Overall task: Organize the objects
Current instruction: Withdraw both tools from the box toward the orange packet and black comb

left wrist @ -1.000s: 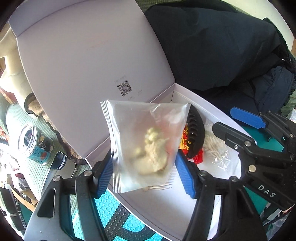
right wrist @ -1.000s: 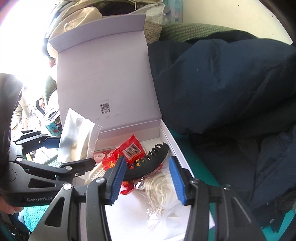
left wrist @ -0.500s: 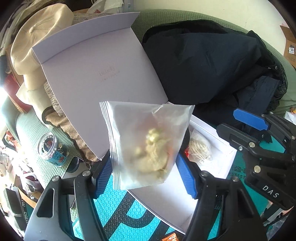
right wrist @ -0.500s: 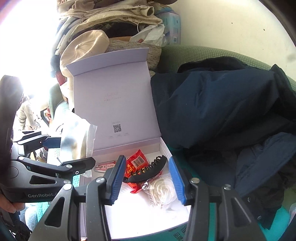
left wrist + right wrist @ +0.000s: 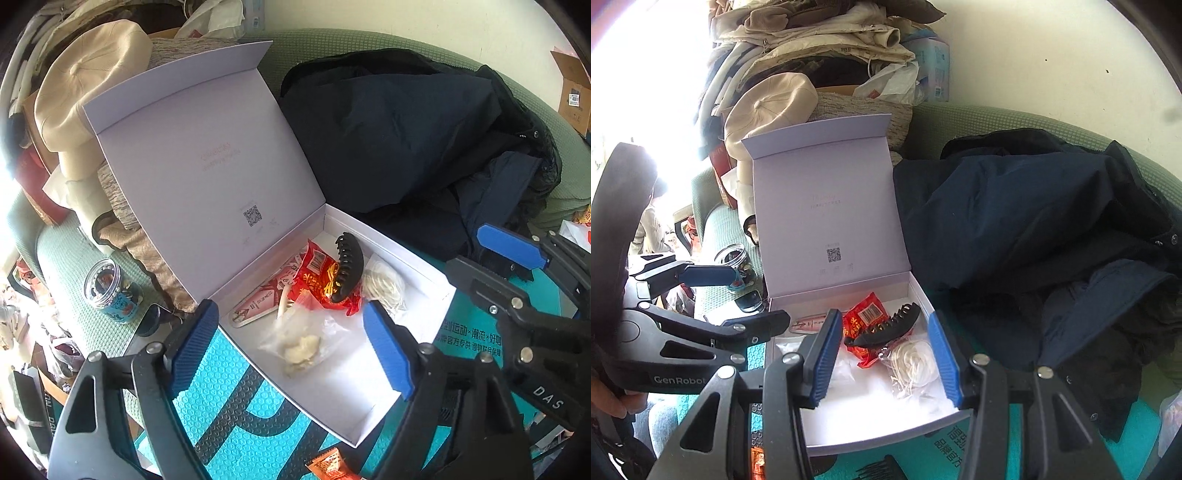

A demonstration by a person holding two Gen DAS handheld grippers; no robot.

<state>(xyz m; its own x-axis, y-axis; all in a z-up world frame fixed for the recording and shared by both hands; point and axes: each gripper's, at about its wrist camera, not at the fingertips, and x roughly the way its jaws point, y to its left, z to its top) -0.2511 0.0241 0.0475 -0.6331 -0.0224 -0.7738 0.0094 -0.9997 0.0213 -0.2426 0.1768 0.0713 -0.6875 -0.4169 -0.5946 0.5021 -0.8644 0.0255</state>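
A white box (image 5: 373,421) with its lid up lies on a teal mat; it also shows in the right wrist view (image 5: 886,428). Inside lie a clear bag of pale lumps (image 5: 301,341), a red snack packet (image 5: 314,275), a black hair claw (image 5: 349,266), a coil of white cord (image 5: 382,286) and a pink card (image 5: 258,304). My left gripper (image 5: 291,350) is open and empty above the box's near side. My right gripper (image 5: 882,360) is open and empty over the claw (image 5: 890,326) and cord (image 5: 914,360).
A dark jacket (image 5: 406,129) is piled right of the box. A glass jar (image 5: 110,291) and a phone (image 5: 147,328) sit to the left. A beige cap (image 5: 768,107) and stacked clothes stand behind. An orange packet (image 5: 328,467) and a black comb (image 5: 879,469) lie on the mat.
My left gripper opened and let go of the clear bag, which now lies in the box. Both grippers have pulled back and up from the box.
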